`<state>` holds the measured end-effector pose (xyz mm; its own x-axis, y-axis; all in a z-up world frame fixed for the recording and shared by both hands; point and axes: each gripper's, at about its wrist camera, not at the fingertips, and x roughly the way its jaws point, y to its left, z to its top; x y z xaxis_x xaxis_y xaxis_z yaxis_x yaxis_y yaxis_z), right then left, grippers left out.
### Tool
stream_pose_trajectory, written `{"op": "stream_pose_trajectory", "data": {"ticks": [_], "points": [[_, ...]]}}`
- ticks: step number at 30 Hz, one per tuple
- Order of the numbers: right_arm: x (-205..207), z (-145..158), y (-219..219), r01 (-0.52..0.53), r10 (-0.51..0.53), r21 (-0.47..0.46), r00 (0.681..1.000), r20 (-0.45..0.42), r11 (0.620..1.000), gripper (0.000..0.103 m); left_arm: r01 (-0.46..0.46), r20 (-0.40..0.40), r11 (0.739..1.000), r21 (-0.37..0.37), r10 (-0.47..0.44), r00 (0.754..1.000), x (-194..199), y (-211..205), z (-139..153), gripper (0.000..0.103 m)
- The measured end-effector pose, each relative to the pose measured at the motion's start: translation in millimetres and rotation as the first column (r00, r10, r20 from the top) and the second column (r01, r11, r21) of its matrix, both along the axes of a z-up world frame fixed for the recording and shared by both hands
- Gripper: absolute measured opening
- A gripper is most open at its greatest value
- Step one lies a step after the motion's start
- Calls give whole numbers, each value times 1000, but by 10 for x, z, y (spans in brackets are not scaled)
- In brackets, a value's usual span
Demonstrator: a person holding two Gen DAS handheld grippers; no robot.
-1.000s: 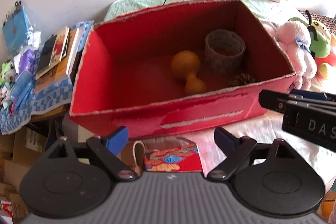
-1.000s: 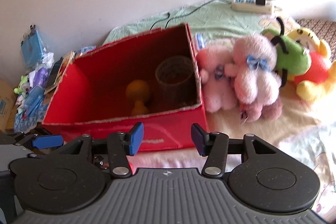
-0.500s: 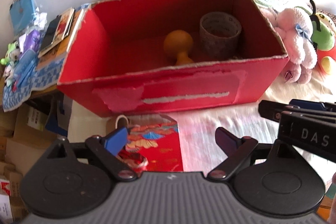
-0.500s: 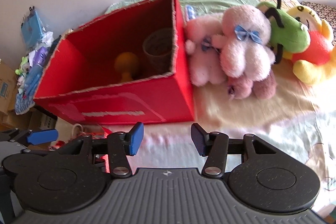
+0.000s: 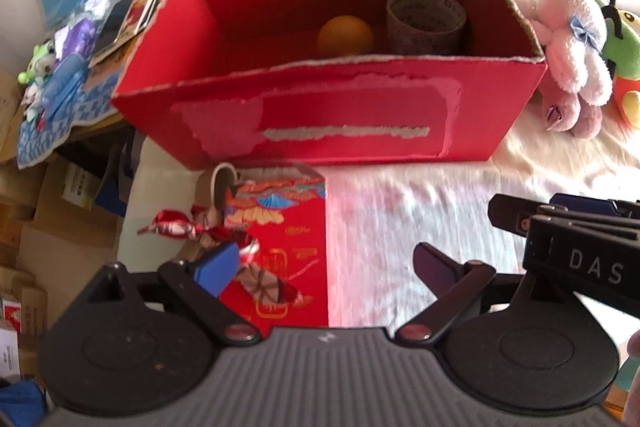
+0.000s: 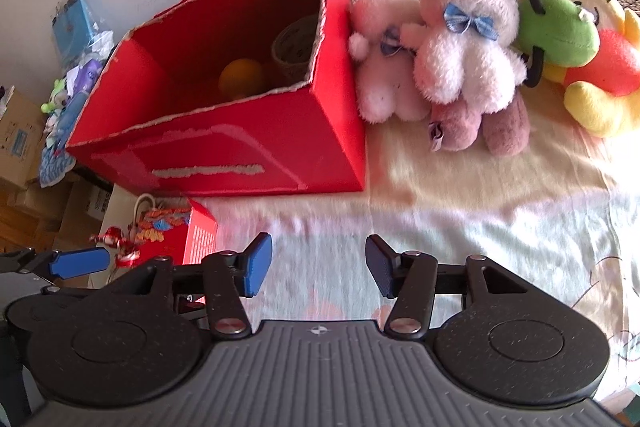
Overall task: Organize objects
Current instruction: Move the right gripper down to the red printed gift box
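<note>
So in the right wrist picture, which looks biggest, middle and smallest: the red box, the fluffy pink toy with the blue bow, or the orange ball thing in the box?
1. Red box, clearly biggest.
2. Pink toy with the blue bow.
3. Orange ball thing, smallest, though the box's front wall hides its lower part.
</note>
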<state>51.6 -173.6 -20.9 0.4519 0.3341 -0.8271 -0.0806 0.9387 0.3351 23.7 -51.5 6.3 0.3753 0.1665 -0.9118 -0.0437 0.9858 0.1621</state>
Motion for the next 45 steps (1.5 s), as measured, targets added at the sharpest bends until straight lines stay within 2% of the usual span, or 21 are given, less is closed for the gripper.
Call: {"op": "stream_pose_trajectory", "data": {"ticks": [14,20,24,33,45], "points": [[-64,-57,106,-101,103,65,995,-15,993,59,-89,-12,995,34,90,996,-208,98,-13,94],[-77,-82,167,-119,122,101,992,-29,988,59,-119,-17,992,38,120,993,-264,206,-1,94],[-55,-14,231,-126,128,105,992,-9,986,59,-124,-8,992,31,124,992,-234,288,39,94],[63,296,384,-93,86,111,994,62,990,59,-53,63,999,7,52,997,-2,543,309,94],[172,551,413,41,-56,108,988,142,993,59,65,137,998,-21,-61,989,347,729,551,94]]}}
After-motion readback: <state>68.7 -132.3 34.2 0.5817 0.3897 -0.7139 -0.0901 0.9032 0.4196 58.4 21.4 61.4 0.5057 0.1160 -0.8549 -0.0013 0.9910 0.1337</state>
